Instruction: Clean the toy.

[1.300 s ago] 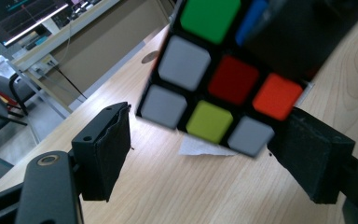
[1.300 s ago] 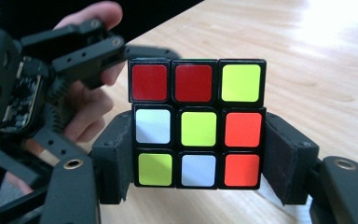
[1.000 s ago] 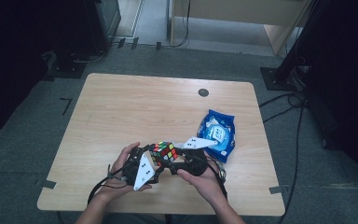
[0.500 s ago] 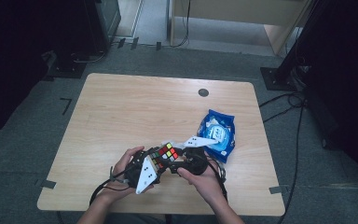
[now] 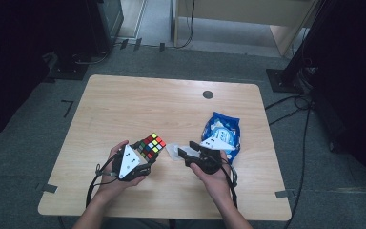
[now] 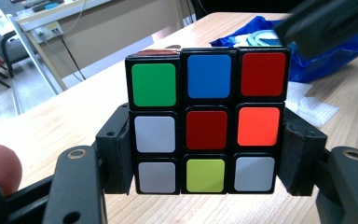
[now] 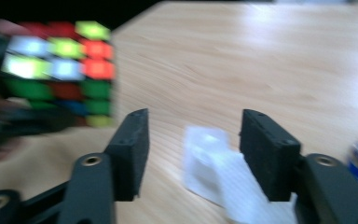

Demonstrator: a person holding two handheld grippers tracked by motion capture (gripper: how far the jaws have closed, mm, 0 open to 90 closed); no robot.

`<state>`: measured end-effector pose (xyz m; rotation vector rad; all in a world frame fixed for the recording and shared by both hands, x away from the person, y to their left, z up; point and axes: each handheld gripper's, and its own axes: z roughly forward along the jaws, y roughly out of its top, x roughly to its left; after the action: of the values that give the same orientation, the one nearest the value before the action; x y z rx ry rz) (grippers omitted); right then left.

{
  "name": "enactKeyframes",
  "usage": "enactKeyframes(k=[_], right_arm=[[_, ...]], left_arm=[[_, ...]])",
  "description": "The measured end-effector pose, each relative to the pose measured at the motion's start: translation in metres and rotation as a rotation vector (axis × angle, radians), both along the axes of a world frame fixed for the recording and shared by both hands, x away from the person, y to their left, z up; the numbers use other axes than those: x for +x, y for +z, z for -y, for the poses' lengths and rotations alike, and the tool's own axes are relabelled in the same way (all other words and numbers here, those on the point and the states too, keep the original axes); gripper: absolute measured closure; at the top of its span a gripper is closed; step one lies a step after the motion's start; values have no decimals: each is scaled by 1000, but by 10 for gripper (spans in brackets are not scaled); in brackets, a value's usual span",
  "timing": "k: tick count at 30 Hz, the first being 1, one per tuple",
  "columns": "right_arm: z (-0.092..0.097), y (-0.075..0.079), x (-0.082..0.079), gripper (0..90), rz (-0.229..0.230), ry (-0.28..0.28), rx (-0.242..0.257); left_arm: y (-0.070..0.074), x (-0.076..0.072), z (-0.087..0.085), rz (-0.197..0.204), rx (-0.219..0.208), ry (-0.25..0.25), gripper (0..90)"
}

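One pale wood table (image 5: 124, 109), grey carpet around. Left gripper (image 5: 145, 155) clamped on puzzle cube (image 5: 151, 145); right gripper (image 5: 183, 152) apart, just closing, over clear wrapper (image 5: 173, 151). Blue bag (image 5: 221, 133) right.

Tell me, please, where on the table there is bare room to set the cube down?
The far half of the table is bare, from the left edge across to the small dark disc. It is crowded near the front: the left gripper grips the cube, and the clear wrapper, right gripper and blue bag sit close together.
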<state>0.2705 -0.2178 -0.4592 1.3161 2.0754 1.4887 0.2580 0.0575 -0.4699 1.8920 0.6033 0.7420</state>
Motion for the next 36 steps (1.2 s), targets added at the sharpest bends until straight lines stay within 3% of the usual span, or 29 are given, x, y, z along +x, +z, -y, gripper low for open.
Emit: enactKeyframes(k=[2,4,6,11,13,18,21,24,27,30,32,34,36], right_arm=[[-1,-15,5,468,-23,-52,-54],[-3,-24,8,464,-50,-86,-65],[-7,-33,9,404,-64,-136,-87],[-19,-48,16,389,-76,-177,-184],[-23,-54,18,423,-86,-180,-223],[-25,-62,19,629,-64,-176,-335],[-19,-61,20,828,-72,-156,-331],[-11,-55,18,870,-94,-112,-252],[-11,-36,5,874,-5,-49,-170],[-16,-4,-14,874,161,38,-100],[-19,12,-24,874,241,89,-70],[-24,26,-33,874,297,153,-31],[-31,32,-40,874,322,207,-30]], left_arm=[[0,0,1,-4,-3,-5,341],[-1,-1,3,-6,-3,-7,341],[-2,-1,5,-10,-3,-10,341],[-5,-3,8,-20,-1,-22,341],[-5,-3,9,-21,-2,-26,341],[-5,-3,8,-29,-14,-27,341],[-5,-3,6,-34,-16,-32,341],[-6,-3,7,-45,-20,-44,341],[-7,-4,9,-50,-16,-58,341],[-8,-4,11,-55,-20,-68,341],[-8,-5,13,-60,-28,-81,341],[-8,-7,16,-61,-20,-96,341],[-8,-10,21,-56,-20,-109,341]])
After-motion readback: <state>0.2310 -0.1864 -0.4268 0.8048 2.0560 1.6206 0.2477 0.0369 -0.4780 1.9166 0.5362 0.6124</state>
